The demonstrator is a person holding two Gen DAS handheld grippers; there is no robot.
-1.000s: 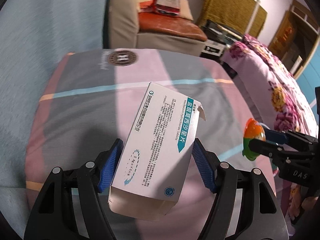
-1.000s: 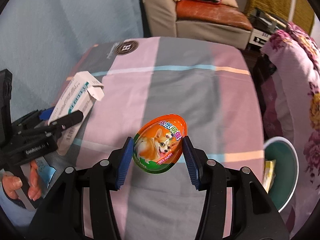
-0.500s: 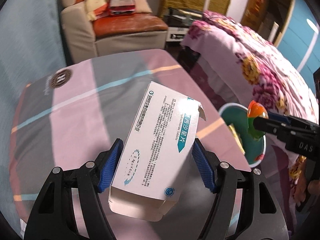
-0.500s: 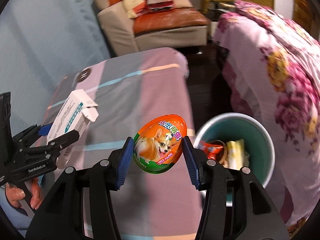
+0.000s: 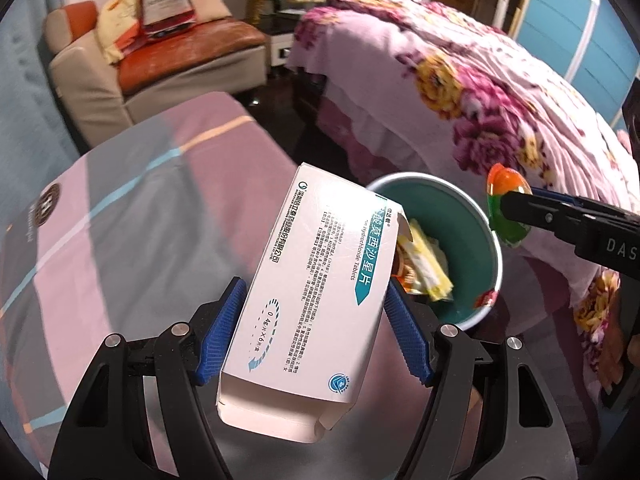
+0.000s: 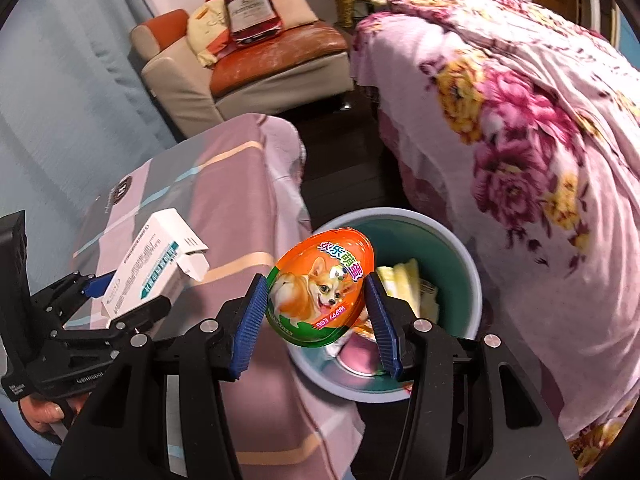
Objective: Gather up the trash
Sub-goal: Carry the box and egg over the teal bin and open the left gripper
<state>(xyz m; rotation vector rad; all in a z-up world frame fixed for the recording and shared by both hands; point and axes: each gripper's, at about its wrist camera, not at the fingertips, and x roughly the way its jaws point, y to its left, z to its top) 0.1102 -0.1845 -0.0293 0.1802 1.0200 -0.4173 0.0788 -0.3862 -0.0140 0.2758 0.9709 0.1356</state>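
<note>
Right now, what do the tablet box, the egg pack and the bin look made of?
Tablet box: thin white printed cardboard with a slight sheen; torn end flap, open hollow end.
Egg pack: glossy printed plastic or foil, probably; it shows glare.
Bin: smooth, teal inside with a pale rim, likely plastic, possibly enamelled metal.

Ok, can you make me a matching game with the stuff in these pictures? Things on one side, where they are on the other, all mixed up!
Things:
1. box
2. egg
3. wrappers
4. bottle

Places:
A. on the sofa
B. in the right gripper
C. inside the bin
D. in the left gripper

Pairs: 1-D, 2-B, 3-C, 4-A
</note>
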